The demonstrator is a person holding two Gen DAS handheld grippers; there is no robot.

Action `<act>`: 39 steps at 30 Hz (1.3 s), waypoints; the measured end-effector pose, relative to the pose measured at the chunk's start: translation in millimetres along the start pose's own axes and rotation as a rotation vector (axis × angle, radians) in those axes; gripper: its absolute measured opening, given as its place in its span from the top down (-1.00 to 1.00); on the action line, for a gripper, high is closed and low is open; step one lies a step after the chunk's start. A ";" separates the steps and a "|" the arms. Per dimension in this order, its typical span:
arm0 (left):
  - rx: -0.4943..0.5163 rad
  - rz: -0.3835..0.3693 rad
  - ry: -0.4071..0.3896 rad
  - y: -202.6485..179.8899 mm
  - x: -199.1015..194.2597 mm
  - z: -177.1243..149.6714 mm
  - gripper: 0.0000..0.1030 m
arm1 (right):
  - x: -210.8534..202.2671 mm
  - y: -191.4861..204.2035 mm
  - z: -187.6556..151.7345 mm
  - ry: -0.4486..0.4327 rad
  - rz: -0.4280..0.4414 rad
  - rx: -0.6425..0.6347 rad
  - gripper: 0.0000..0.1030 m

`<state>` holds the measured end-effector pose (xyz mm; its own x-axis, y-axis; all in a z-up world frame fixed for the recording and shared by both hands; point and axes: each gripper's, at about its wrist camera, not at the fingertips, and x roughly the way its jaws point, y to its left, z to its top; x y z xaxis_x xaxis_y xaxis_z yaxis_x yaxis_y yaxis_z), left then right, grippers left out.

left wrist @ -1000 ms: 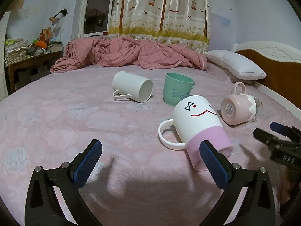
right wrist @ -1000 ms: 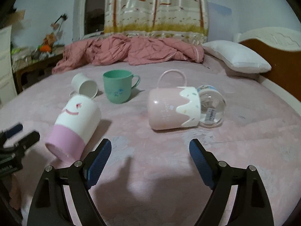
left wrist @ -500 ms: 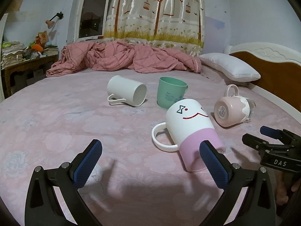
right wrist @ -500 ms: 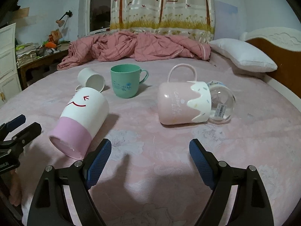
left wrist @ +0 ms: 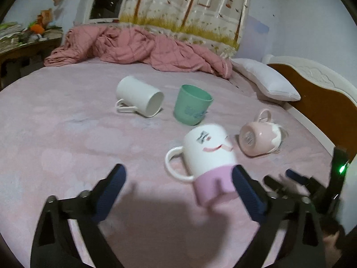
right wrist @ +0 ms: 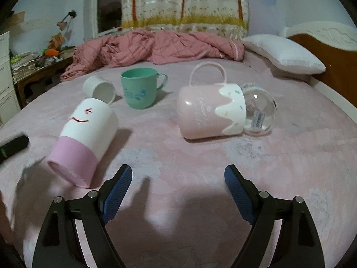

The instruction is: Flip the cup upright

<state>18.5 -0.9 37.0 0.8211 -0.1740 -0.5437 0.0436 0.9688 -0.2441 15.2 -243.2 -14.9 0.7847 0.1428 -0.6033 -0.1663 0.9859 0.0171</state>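
A: Four mugs on the pink bed (right wrist: 279, 156). The face mug (right wrist: 86, 137), white on top and pink below, lies on its side at near left, mouth toward us. Nothing visible inside.

B: From the left wrist view that same mug (left wrist: 208, 159) sits just ahead of the left gripper (left wrist: 178, 192), jaws wide apart, the right pad beside its pink band. Whether it touches, I can't tell; the shot is blurred.

A: Right gripper (right wrist: 176, 188) also spread wide, holding nothing.

B: Further back, the green cup (right wrist: 139, 89) stands upright, the white mug (right wrist: 99, 88) lies tipped, hollow and bare.

A: The pink mug (right wrist: 209, 110) lies on its side, handle up, a glass globe (right wrist: 260, 111) at its mouth. There's script on it and a barcode sticker on the globe, both too small to read.
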 end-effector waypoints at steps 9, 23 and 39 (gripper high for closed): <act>0.021 0.127 0.274 -37.3 63.1 54.6 -0.74 | 1.4 -3.5 0.8 0.006 -0.027 0.023 -0.69; -0.108 0.047 0.510 -42.6 136.0 52.0 -0.52 | 5.6 -1.0 3.7 0.019 -0.045 0.012 -0.70; 0.250 0.010 0.178 -91.9 65.6 52.2 -0.51 | 9.1 -4.2 2.9 0.027 -0.045 0.018 -0.70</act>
<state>98.0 -92.0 65.7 0.7107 -0.1712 -0.6823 0.1930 0.9802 -0.0449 24.7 -245.8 -18.2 0.7748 0.0965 -0.6248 -0.1208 0.9927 0.0036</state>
